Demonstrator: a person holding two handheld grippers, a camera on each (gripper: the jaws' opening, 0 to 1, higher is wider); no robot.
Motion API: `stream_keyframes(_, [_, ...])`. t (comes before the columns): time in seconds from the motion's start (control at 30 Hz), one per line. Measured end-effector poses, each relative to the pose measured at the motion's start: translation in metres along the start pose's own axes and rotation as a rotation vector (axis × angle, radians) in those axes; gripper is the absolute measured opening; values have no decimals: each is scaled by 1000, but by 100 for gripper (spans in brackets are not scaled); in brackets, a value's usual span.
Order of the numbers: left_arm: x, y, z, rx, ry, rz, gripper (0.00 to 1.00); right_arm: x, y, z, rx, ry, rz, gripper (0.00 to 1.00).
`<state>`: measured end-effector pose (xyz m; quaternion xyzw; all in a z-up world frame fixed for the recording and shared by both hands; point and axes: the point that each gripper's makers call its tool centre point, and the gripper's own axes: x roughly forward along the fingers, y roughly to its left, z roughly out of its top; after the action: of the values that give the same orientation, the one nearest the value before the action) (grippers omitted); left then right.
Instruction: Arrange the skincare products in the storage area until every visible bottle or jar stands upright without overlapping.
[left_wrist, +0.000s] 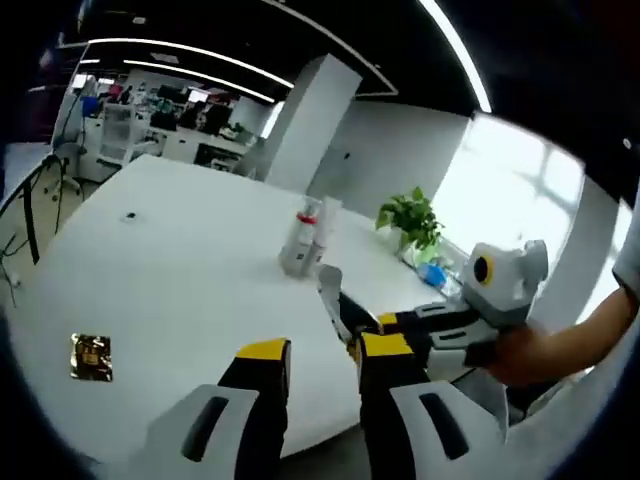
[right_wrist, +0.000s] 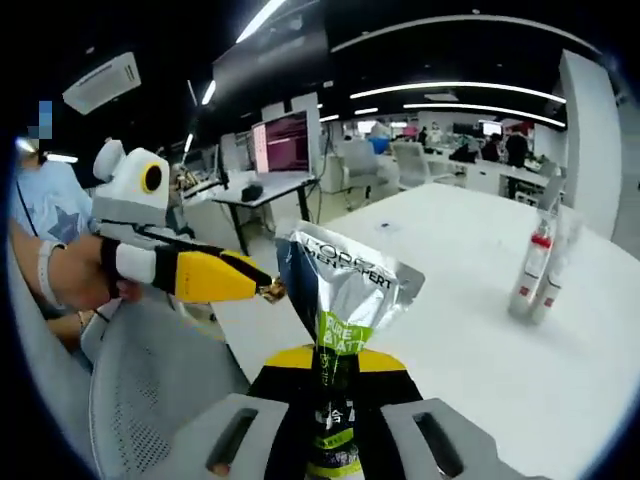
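My right gripper (right_wrist: 340, 385) is shut on a silver L'Oréal Men Expert tube (right_wrist: 345, 295) with a green label, held upright in front of the camera. In the left gripper view the same tube (left_wrist: 329, 288) sticks up from the right gripper (left_wrist: 357, 318), which a hand holds over the table's near edge. My left gripper (left_wrist: 325, 362) is open with nothing between its yellow-tipped jaws. From the right gripper view, the left gripper (right_wrist: 268, 290) reaches in from the left, its tip right at the tube's upper left edge. Two or three slim bottles (left_wrist: 305, 235) (right_wrist: 535, 265) with red caps stand together on the white table (left_wrist: 180, 260).
A small gold sachet (left_wrist: 91, 356) lies flat on the table near its left front edge. A potted plant (left_wrist: 412, 218) and a blue item (left_wrist: 432, 273) sit at the far right edge. A grey mesh chair (right_wrist: 150, 380) stands beside the table. Desks and monitors fill the background.
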<state>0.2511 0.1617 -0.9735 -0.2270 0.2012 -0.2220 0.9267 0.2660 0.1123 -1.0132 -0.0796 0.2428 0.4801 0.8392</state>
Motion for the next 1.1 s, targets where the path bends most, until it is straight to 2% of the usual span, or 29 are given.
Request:
stream_keyframes(0.23, [2,-14,-4,-36,-4,-41,27,-1,7,0,14,-30,2,4])
stream_keyframes(0.47, [0,-17,4,-145,-54,-98,26,0,22,3,-13,-49,19,5])
stream_keyframes(0.6, [1,-20,3,-137,-47,-112,25,-2,27,5,-55,-45,24,5])
stream_keyframes(0.83, [1,-19,1,-123,-39,-105,19,-1,34,8,-109,-44,44,5])
stream_keyframes(0.93, [-1,-11,3,-144,-44,-83,10,-1,35,10,-112,-48,50,5])
stream_keyframes(0.97, [0,-11,4,-167,-49,-90,10,-1,36,10,-117,-41,54,5])
stream_keyframes(1.1, [1,-10,4,-164,-47,-80,9,1,35,10,-123,-35,59,5])
